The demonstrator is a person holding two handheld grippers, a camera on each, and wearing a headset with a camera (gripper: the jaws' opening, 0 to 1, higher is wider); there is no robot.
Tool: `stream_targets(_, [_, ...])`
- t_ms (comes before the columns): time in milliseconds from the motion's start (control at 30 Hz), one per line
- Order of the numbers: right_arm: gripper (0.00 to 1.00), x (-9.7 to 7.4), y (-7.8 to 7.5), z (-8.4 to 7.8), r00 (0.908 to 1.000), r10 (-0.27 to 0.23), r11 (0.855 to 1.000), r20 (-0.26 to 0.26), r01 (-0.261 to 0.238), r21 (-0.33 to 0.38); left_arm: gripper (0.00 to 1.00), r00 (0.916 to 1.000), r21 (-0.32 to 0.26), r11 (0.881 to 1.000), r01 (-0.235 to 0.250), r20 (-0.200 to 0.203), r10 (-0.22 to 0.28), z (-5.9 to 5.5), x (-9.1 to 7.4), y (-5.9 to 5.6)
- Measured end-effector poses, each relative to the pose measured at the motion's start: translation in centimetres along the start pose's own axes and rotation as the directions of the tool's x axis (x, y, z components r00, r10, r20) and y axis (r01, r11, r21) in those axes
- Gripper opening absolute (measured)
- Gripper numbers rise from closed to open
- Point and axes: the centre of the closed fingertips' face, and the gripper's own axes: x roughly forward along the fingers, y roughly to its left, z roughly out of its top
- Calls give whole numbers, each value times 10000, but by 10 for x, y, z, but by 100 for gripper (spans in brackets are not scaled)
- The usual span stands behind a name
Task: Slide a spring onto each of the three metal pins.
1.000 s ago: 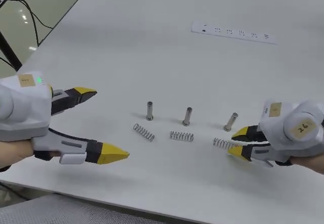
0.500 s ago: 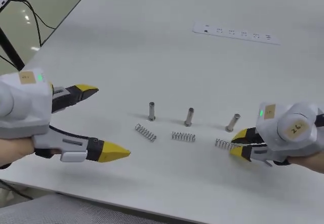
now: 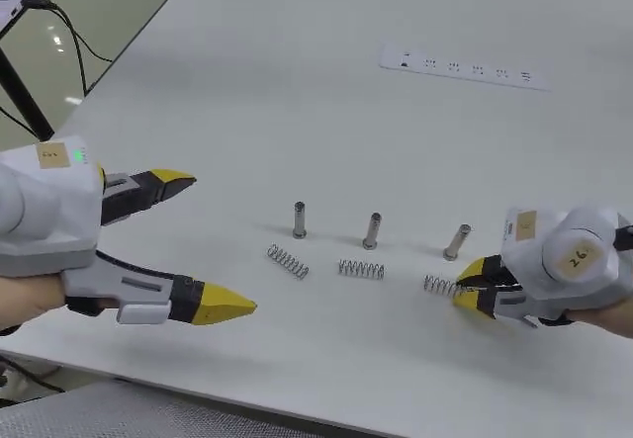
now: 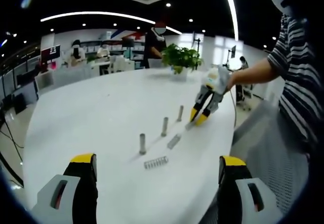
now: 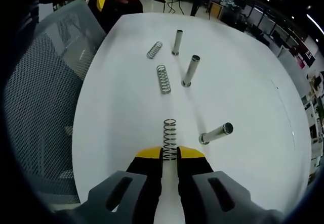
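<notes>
Your right tool (image 3: 473, 285) is clamped on the near end of the rightmost spring (image 5: 169, 133), which lies flat on the surface (image 3: 297, 82) toward its near edge, close to the rightmost pin (image 3: 457, 241). Your left tool (image 3: 206, 243) hangs wide open over the near-left corner, holding nothing. The middle spring (image 3: 361, 269) and left spring (image 3: 287, 260) lie loose before the middle pin (image 3: 372, 230) and left pin (image 3: 299, 219).

White table (image 3: 297, 82), power strip (image 3: 463, 67), mesh chair (image 5: 40, 97)
</notes>
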Motion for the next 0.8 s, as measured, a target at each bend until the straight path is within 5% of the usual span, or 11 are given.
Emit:
stream_targets(267, [8,-16,9,16,9992,68,10000,392,-68,7,93,9965,86,9965,827,122,-828,8,3,-26])
stream_targets(800, [8,-39,24,54,9947,318,9982,978,-266,-542,82,9744,-14,9761,2172,596,-2168,21,29,-52])
